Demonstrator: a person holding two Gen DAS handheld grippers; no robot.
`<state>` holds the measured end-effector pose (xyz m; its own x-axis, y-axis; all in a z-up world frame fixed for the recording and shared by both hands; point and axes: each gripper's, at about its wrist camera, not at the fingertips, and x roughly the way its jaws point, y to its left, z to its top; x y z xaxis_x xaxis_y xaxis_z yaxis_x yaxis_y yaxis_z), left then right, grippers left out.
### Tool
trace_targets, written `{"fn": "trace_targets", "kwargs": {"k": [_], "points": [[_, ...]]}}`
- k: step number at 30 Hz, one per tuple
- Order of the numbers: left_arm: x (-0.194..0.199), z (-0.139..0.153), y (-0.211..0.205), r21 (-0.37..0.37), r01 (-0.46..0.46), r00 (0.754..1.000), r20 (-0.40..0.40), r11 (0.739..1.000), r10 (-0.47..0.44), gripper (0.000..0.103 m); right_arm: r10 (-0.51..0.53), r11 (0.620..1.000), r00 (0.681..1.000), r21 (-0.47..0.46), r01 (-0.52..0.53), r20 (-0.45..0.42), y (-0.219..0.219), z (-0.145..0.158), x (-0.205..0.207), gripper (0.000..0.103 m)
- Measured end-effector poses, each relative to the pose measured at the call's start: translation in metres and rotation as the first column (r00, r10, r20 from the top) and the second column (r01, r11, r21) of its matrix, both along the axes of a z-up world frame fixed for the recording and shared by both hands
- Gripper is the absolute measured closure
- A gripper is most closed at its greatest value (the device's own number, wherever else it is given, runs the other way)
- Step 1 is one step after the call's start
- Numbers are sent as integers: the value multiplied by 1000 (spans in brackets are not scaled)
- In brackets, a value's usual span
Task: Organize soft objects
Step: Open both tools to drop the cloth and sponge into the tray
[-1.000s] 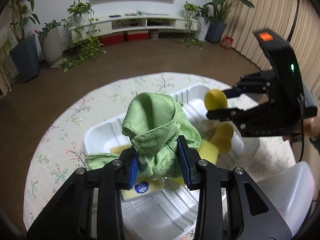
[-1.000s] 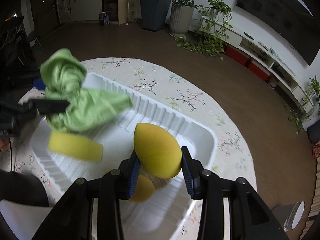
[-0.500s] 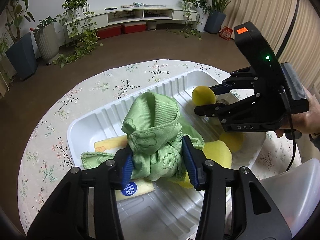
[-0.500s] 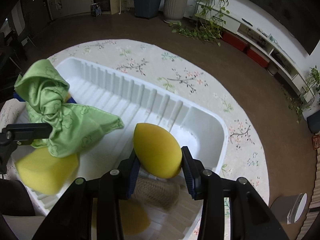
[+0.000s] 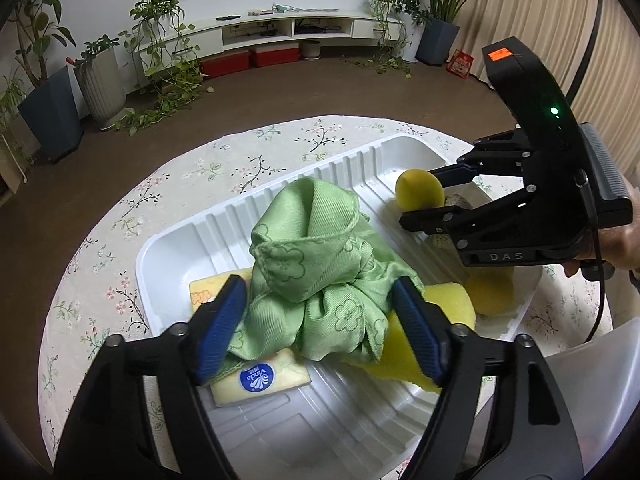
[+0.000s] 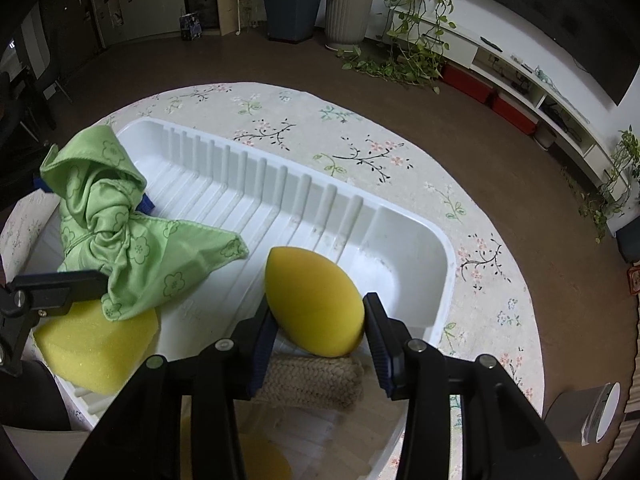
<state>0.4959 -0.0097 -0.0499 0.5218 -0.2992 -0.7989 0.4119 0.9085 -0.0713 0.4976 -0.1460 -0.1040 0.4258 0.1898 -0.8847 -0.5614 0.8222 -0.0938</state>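
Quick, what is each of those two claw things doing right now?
Left gripper: opening, fingers off the green cloth between them.
Right gripper: closed on the yellow egg-shaped sponge.

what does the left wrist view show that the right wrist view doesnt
Only the left wrist view: the Vinda tissue pack under the green cloth and the hand holding the right gripper.

Only the right wrist view: the woven roll in full.

Both: white tray, cloth, egg-shaped sponge, yellow block sponge.
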Motion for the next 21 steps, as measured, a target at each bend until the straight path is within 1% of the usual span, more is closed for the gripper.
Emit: {"fn": "trace_targets", "kwargs": {"k": [2, 3, 4, 5, 8, 11, 14, 21], "points": [[-1, 0, 2, -5, -9, 1000, 2, 1000, 9, 20, 0, 1000, 1000, -3, 0, 1, 0, 0, 0, 54], [-1, 1, 2, -7, -11, 1000, 3, 1000, 11, 12, -2, 1000, 1000, -3, 2, 3, 0, 1, 0, 53], [-2, 2, 3, -8, -14, 1000, 4, 1000, 14, 5, -4, 1000, 1000, -2, 4, 6, -1, 2, 0, 48], [-2, 3, 4, -8, -14, 1000, 6, 1000, 14, 3, -7, 1000, 1000, 3, 7, 12, -2, 4, -1, 42], [-4, 7, 7, -16, -18, 1000, 14, 1000, 18, 0, -6, 1000, 1000, 16, 6, 29, -5, 10, -3, 30], [-7, 13, 14, -28, -37, 999, 26, 999, 37, 0, -12, 1000, 998, 28, 11, 53, -9, 19, -7, 25], [-10, 21, 20, -47, -44, 998, 42, 998, 46, 0, -25, 999, 997, 41, 22, 79, -16, 29, -10, 25], [-22, 35, 27, -61, -58, 995, 72, 996, 62, 0, -39, 998, 994, 51, 34, 97, -27, 44, -18, 21]]}}
